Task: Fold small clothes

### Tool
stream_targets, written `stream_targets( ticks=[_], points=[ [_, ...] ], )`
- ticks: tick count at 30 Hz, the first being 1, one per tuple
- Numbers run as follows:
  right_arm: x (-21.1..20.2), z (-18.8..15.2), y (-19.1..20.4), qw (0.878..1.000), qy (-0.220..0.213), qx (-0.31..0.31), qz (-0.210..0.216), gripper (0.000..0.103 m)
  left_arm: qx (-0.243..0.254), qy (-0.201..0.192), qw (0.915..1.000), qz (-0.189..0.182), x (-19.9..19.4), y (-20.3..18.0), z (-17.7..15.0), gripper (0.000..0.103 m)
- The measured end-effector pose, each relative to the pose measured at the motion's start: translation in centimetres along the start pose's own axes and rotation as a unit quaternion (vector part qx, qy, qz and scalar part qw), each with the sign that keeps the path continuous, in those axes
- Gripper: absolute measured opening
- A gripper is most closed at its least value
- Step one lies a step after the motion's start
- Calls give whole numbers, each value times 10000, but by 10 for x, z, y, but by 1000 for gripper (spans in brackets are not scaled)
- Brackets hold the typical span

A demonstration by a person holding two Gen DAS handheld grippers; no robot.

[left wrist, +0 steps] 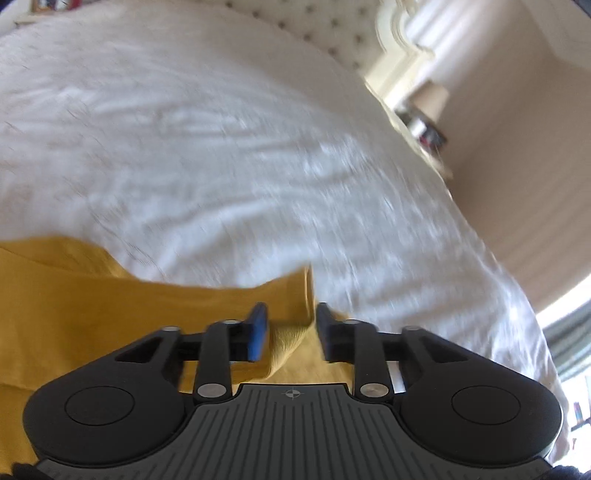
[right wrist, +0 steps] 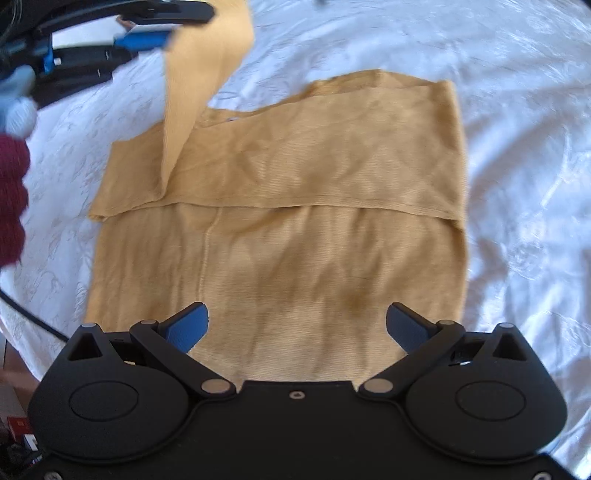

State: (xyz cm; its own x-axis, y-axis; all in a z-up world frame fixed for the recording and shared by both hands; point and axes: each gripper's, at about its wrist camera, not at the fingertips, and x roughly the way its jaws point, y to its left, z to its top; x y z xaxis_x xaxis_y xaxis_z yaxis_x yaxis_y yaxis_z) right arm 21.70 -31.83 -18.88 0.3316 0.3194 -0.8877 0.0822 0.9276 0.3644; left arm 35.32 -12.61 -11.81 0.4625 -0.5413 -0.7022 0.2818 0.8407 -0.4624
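A mustard-yellow top (right wrist: 295,240) lies flat on the white bed sheet (right wrist: 517,147), with its upper part folded down across the body. One sleeve (right wrist: 199,92) rises in a strip from the garment's left side up to my left gripper (right wrist: 184,26) at the top left. In the left wrist view the left gripper (left wrist: 291,310) has its fingers a little apart. A bunch of the yellow fabric (left wrist: 74,314) sits loosely in the gap, and the pads do not press on it. My right gripper (right wrist: 297,308) hovers wide open over the garment's near hem, holding nothing.
A person's hand in a dark red knitted sleeve (right wrist: 11,192) is at the left edge, and a dark cable (right wrist: 33,314) runs across the sheet below it. A tufted headboard (left wrist: 295,22) and a bedside lamp (left wrist: 428,99) lie beyond the bed. The bed edge drops off to the right (left wrist: 517,295).
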Motion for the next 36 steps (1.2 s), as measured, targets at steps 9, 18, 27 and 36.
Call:
stream_targets(
  ticks=[9, 18, 27, 36],
  points=[
    [-7, 33, -6, 9988, -474, 128, 2, 102, 812, 30, 9926, 907, -31, 25, -21, 47],
    [26, 95, -3, 9969, -725, 163, 266, 102, 287, 397, 9715, 2317, -40, 130, -24, 48],
    [72, 124, -11, 9992, -244, 176, 270, 88, 222, 835, 9669, 2403, -15, 166, -37, 52],
    [78, 129, -9, 9995, -201, 244, 97, 60, 378, 847, 9659, 2417, -15, 166, -35, 59]
  ],
)
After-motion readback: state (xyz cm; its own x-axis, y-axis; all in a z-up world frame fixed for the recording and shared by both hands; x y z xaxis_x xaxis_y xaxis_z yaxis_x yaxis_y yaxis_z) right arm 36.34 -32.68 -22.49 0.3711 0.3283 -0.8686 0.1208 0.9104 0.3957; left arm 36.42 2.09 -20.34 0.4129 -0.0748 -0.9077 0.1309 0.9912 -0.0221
